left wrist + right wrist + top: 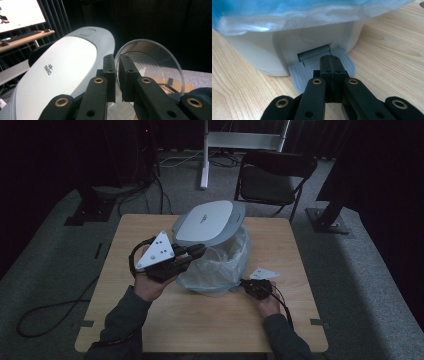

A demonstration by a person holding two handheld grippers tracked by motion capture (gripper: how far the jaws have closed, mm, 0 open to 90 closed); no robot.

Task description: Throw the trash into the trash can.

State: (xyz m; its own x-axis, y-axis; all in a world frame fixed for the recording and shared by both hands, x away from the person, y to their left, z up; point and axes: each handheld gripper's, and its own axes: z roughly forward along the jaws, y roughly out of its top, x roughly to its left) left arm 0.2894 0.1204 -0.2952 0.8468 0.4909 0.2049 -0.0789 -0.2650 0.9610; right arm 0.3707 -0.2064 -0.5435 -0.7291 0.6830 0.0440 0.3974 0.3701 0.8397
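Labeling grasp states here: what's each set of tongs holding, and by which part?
Left tongs pinch the clear plastic cup by its rim, above the open bin. Right tongs are shut with nothing between them, resting over the bin's pedal.

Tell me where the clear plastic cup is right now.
The clear plastic cup is pinched by its rim in the left gripper, held over the open pedal bin, just beside its raised lid.

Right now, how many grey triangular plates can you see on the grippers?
2: one triangular plate sits on the left gripper by the bin lid; the other plate is on the right gripper at the bin's base.
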